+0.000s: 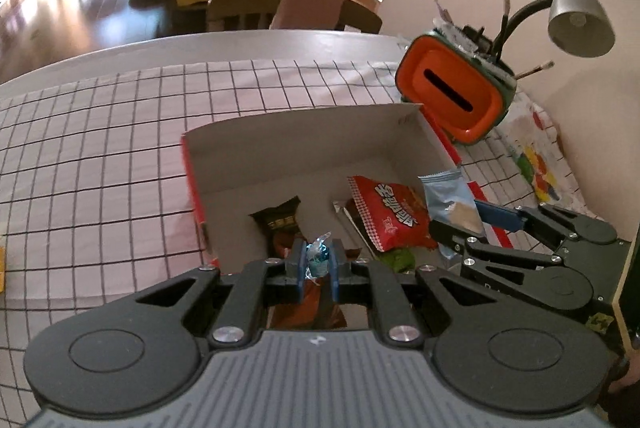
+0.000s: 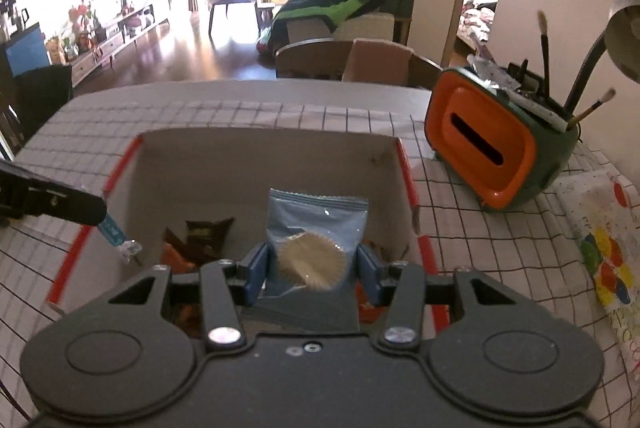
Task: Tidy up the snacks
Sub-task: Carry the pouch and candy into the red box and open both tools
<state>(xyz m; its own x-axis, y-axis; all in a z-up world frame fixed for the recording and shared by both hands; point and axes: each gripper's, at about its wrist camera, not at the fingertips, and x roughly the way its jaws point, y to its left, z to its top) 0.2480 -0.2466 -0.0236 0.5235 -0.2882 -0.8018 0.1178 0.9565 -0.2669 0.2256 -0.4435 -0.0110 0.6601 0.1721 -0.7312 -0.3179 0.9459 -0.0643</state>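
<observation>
Two snacks held over the box (image 1: pixel 304 148), ready to drop.
Left gripper (image 1: pixel 316 262) pinches a foil candy (image 1: pixel 319 255); right gripper (image 2: pixel 312 266) clamps the blue cake packet (image 2: pixel 316 224). Release both low, at frame centre, clear of the box walls.

The lower parts of the dark brown snack packet (image 1: pixel 280 222) and the red checked crisp bag (image 1: pixel 394 214) are hidden behind the left gripper (image 1: pixel 316 264). The print on both is too blurred to be read. The grey metal desk lamp (image 2: pixel 624 28) is cut off by the right-wrist view's right edge.
</observation>
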